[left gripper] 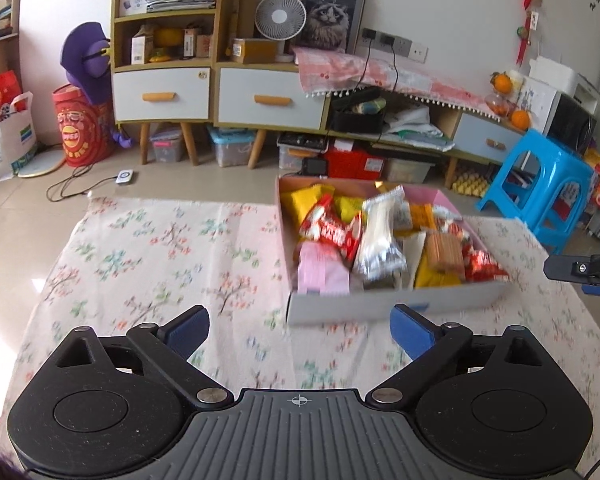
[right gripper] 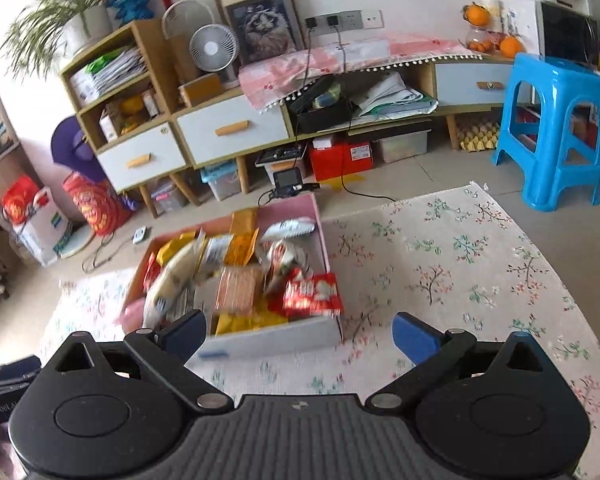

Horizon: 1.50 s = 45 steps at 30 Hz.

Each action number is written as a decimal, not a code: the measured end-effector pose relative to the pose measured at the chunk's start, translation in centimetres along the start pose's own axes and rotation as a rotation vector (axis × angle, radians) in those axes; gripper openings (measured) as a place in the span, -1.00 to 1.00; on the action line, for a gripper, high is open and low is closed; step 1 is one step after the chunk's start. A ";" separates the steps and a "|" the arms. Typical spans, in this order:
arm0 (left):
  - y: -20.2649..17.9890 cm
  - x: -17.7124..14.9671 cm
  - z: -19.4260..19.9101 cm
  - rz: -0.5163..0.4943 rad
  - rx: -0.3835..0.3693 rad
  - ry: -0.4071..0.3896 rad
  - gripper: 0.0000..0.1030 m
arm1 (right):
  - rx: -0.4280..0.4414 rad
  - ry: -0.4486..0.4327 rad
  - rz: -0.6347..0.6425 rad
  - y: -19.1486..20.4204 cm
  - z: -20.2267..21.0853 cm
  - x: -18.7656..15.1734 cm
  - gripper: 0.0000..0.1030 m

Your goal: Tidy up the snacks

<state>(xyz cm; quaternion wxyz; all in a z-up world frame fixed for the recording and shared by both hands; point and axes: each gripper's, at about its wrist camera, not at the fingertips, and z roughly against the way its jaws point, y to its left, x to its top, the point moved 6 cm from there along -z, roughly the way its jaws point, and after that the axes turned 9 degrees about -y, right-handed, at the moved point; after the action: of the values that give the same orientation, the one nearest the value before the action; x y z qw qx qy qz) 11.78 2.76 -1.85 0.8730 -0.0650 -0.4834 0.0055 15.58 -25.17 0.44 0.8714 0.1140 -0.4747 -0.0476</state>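
Note:
A shallow cardboard box [left gripper: 380,306] with a pink inside stands on the floral tablecloth [left gripper: 160,264]. It holds several snack packets: red ones [left gripper: 332,232], a silver-white one [left gripper: 380,244], yellow ones [left gripper: 306,200], a pink one [left gripper: 324,270]. My left gripper [left gripper: 300,330] is open and empty, just short of the box's near wall. My right gripper [right gripper: 300,332] is open and empty above the box's near wall [right gripper: 276,340]; a red packet [right gripper: 312,294] lies at the near right corner.
The right gripper's body [left gripper: 584,268] shows at the right edge of the left wrist view. Behind the table are a low cabinet [left gripper: 268,96], a fan [left gripper: 280,14] and a blue stool [right gripper: 556,128]. Storage bins sit under the cabinet.

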 end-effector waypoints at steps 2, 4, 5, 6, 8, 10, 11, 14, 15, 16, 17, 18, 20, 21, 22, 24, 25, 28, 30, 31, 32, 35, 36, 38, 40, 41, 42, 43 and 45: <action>-0.3 -0.6 0.9 -0.016 0.009 0.009 0.91 | 0.006 0.000 0.029 0.6 0.7 -0.6 0.76; -0.7 -1.2 1.7 -0.035 0.012 0.014 0.93 | 0.017 -0.003 0.054 1.1 1.4 -1.3 0.76; -1.0 -1.5 2.2 -0.048 0.011 0.015 0.93 | 0.024 -0.002 0.066 1.4 1.7 -1.7 0.77; -1.2 -1.9 2.5 -0.061 0.012 0.015 0.94 | 0.029 0.001 0.076 1.6 2.0 -2.0 0.77; -1.7 -2.5 3.1 -0.097 0.010 0.023 0.95 | 0.033 0.018 0.098 2.0 2.6 -2.7 0.77; -1.9 -3.1 3.6 -0.110 0.021 0.029 0.95 | 0.019 0.042 0.106 2.2 3.1 -3.4 0.77; -2.1 -3.4 3.9 -0.107 0.027 0.032 0.95 | 0.009 0.051 0.111 2.2 3.4 -3.7 0.77; -2.5 -4.2 4.4 -0.086 0.037 0.048 0.96 | 0.022 0.053 0.159 2.9 4.1 -4.5 0.77; -2.5 -4.4 4.6 -0.078 0.058 0.053 0.96 | 0.021 0.053 0.179 3.1 4.4 -4.8 0.77; -2.5 -4.7 4.6 -0.071 0.079 0.058 0.96 | 0.015 0.058 0.198 3.2 4.6 -5.0 0.77; -2.6 -4.9 4.7 -0.064 0.097 0.065 0.96 | 0.007 0.068 0.215 3.3 4.7 -5.3 0.77; -2.7 -5.2 4.7 -0.059 0.107 0.076 0.96 | 0.003 0.074 0.226 3.3 4.8 -5.5 0.77; -3.0 -5.7 4.8 -0.054 0.116 0.096 0.96 | -0.001 0.077 0.251 3.5 5.2 -5.9 0.77; -3.2 -5.9 4.8 -0.053 0.119 0.102 0.96 | -0.002 0.079 0.268 3.6 5.3 -6.1 0.77; -3.4 -6.1 4.9 -0.055 0.123 0.107 0.96 | -0.005 0.081 0.288 3.7 5.4 -6.3 0.78; -3.7 -6.4 5.2 -0.059 0.134 0.114 0.96 | -0.013 0.072 0.327 4.1 5.7 -6.7 0.80; -3.9 -6.5 5.3 -0.060 0.138 0.118 0.96 | -0.017 0.065 0.343 4.2 5.8 -6.7 0.80; -4.1 -6.6 5.8 -0.046 0.154 0.125 0.97 | -0.041 0.048 0.367 4.4 6.0 -6.8 0.80; -4.0 -6.5 6.1 -0.033 0.168 0.123 0.98 | -0.052 0.040 0.374 4.6 6.1 -6.8 0.80; -4.0 -6.4 6.2 -0.030 0.176 0.120 0.98 | -0.053 0.035 0.376 4.7 6.1 -6.8 0.80; -3.9 -6.4 6.3 -0.029 0.184 0.115 0.98 | -0.053 0.032 0.377 4.8 6.1 -6.8 0.80; -3.7 -6.3 6.5 -0.031 0.207 0.103 0.99 | -0.059 0.032 0.370 4.9 6.2 -6.8 0.80; -3.7 -6.3 6.4 -0.029 0.211 0.103 0.99 | -0.062 0.032 0.365 4.8 6.2 -6.8 0.80; -3.6 -6.2 6.4 -0.022 0.215 0.106 0.99 | -0.065 0.030 0.355 4.8 6.2 -6.8 0.80; -3.6 -6.2 6.4 -0.019 0.216 0.106 0.99 | -0.070 0.031 0.351 4.7 6.2 -6.8 0.80; -3.7 -6.1 6.5 -0.021 0.219 0.102 0.99 | -0.073 0.032 0.349 4.6 6.1 -6.8 0.80; -3.7 -6.1 6.5 -0.022 0.220 0.100 0.99 | -0.074 0.034 0.344 4.6 6.1 -6.8 0.80; -3.8 -6.0 6.5 -0.023 0.219 0.099 0.99 | -0.075 0.037 0.339 4.5 6.1 -6.8 0.80; -3.9 -6.0 6.5 -0.022 0.217 0.100 0.99 | -0.073 0.039 0.333 4.5 6.1 -6.8 0.80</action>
<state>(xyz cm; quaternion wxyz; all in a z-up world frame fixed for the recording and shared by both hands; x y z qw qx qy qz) 2.87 -0.87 -3.02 0.8978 0.0349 -0.4367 0.0449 6.69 -20.42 -0.78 0.8800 0.0028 -0.4678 0.0825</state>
